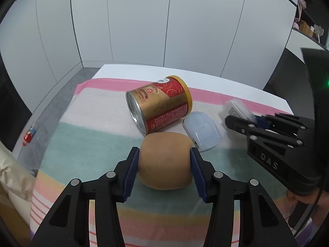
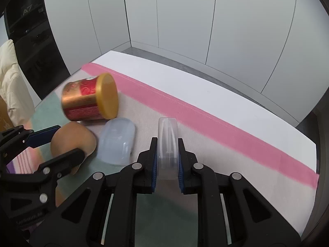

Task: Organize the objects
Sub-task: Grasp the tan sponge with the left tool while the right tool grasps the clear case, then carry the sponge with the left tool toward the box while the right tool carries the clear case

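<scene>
A brown, rounded fruit-like object (image 1: 164, 160) lies on the striped cloth, and my left gripper (image 1: 163, 156) is shut on it, blue pads pressed to both sides. In the right wrist view the same object (image 2: 72, 138) sits between the left gripper (image 2: 59, 146) fingers. My right gripper (image 2: 167, 142) is shut on a clear plastic case (image 2: 167, 135) standing on its edge; the case (image 1: 236, 107) and the right gripper (image 1: 232, 121) also show in the left wrist view. A red-and-gold can (image 1: 162, 105) (image 2: 88, 98) lies on its side behind the brown object. A pale translucent lid (image 1: 202, 131) (image 2: 117, 142) rests beside them.
The striped cloth (image 1: 82, 144) (image 2: 226, 140) covers a white table (image 2: 185, 82) in front of white wall panels. A small red toy (image 1: 27, 136) lies on the grey floor at the left. A cream jacket (image 2: 8, 78) hangs at the left edge. A hand (image 1: 304, 205) holds the right gripper.
</scene>
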### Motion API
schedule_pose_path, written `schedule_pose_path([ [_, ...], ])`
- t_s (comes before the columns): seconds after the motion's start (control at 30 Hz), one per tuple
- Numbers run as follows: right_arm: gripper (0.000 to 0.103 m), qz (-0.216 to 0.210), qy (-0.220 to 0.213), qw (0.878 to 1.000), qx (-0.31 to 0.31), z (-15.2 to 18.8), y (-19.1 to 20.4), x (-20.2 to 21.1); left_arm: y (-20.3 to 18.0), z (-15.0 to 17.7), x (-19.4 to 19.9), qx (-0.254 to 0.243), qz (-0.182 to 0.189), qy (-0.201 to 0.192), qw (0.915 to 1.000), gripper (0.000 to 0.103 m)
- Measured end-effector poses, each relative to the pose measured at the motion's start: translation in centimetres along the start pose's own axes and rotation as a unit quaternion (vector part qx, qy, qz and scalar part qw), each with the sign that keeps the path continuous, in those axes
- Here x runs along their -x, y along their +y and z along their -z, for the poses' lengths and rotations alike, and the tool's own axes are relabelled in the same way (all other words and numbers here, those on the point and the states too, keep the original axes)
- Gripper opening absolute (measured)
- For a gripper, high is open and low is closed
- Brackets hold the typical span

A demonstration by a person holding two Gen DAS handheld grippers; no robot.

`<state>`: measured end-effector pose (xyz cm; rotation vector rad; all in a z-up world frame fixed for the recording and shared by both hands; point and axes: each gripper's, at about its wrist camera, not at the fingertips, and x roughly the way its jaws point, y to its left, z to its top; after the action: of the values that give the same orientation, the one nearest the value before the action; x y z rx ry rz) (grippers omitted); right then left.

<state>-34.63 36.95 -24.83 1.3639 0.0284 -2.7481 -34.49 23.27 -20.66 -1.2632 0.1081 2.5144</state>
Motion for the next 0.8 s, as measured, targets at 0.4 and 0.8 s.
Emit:
schedule_pose_path([
  [0.4, 0.017, 0.012, -0.005, 0.999, -0.033, 1.7, 1.1, 8.0, -0.5, 1.2, 6.9, 0.008, 0.009, 0.007, 0.9999, 0.046],
  [0.8, 0.017, 0.020, -0.004, 0.998, -0.061, 4.5, 3.2, 18.4, -2.0, 2.8, 15.8, 0.007, 0.017, 0.002, 0.9998, 0.046],
])
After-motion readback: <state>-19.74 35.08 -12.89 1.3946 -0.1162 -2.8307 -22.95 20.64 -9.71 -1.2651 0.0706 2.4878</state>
